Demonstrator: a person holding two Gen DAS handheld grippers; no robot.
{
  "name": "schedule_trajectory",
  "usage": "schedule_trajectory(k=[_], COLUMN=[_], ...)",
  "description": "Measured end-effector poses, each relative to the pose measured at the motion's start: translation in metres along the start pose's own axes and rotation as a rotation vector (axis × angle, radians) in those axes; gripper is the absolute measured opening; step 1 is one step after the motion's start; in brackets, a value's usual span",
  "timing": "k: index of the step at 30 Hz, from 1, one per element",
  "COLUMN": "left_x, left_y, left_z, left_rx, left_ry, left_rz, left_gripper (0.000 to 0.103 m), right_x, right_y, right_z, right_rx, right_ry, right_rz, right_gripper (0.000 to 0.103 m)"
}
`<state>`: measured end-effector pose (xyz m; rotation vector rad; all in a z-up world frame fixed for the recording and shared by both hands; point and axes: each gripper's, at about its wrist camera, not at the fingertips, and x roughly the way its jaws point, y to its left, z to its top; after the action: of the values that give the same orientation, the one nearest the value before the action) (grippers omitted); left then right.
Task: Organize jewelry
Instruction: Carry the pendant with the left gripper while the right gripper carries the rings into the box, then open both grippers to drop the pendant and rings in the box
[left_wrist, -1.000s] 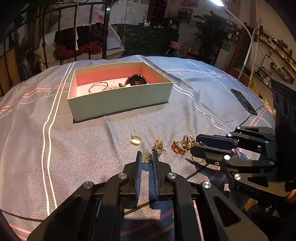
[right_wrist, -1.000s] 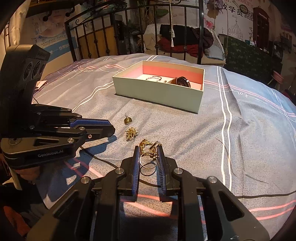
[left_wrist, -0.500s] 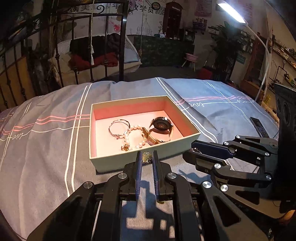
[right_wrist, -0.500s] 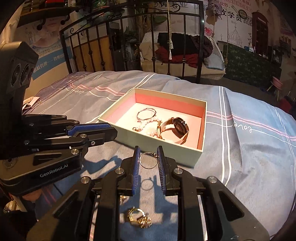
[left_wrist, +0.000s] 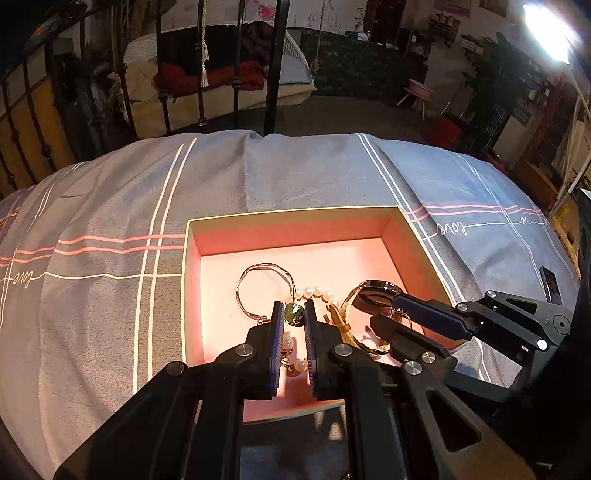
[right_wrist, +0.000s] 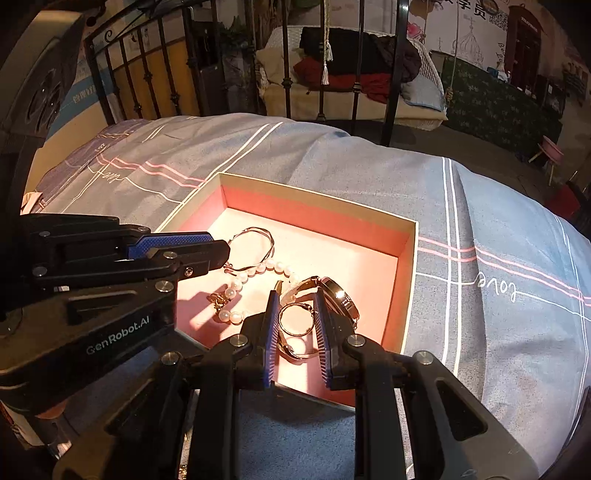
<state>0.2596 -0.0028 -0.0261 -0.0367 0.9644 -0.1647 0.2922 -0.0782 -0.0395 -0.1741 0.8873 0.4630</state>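
The left gripper (left_wrist: 294, 314) has its jaws pinched tight on a small round greenish-gold charm (left_wrist: 294, 314). The right gripper (right_wrist: 296, 320) has its jaws clamped on a thin gold ring hoop (right_wrist: 295, 319). Both pieces hang over the open pale box with a pink inside (left_wrist: 295, 230). They look tiny, light, hard and slippery, so holding them by the edges seems best. The box sits on a soft grey striped bed cover (left_wrist: 110, 206), with a black iron bed rail (left_wrist: 275, 66) behind, in a dim, crowded room.
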Motion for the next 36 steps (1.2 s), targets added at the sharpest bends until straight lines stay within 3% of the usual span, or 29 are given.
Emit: schedule_trajectory(k=[10, 29, 31, 33, 36], left_x=[0.021, 0.028, 0.025, 0.018, 0.003], left_y=[0.002, -0.001, -0.001, -0.001, -0.001], left_z=[-0.003, -0.005, -0.005, -0.005, -0.005], left_rx=[0.000, 0.011, 0.009, 0.008, 0.005], left_ry=[0.045, 0.060, 0.051, 0.029, -0.015], left_rz=[0.003, 0.029, 0.032, 0.026, 0.022], left_gripper=[0.011, 0.011, 0.018, 0.039, 0.050], right_x=[0.016, 0.017, 0.014, 0.010, 0.000], right_y=[-0.009, -0.006, -0.005, -0.003, -0.003], right_z=[-0.007, -0.009, -0.010, -0.011, -0.013], right_rx=[0.016, 0.007, -0.001, -0.005, -0.001], right_ry=[0.026, 0.026, 0.020, 0.016, -0.008], right_rz=[0.008, -0.006, -0.009, -0.013, -0.021], right_gripper=[0.020, 0.020, 0.020, 0.021, 0.033])
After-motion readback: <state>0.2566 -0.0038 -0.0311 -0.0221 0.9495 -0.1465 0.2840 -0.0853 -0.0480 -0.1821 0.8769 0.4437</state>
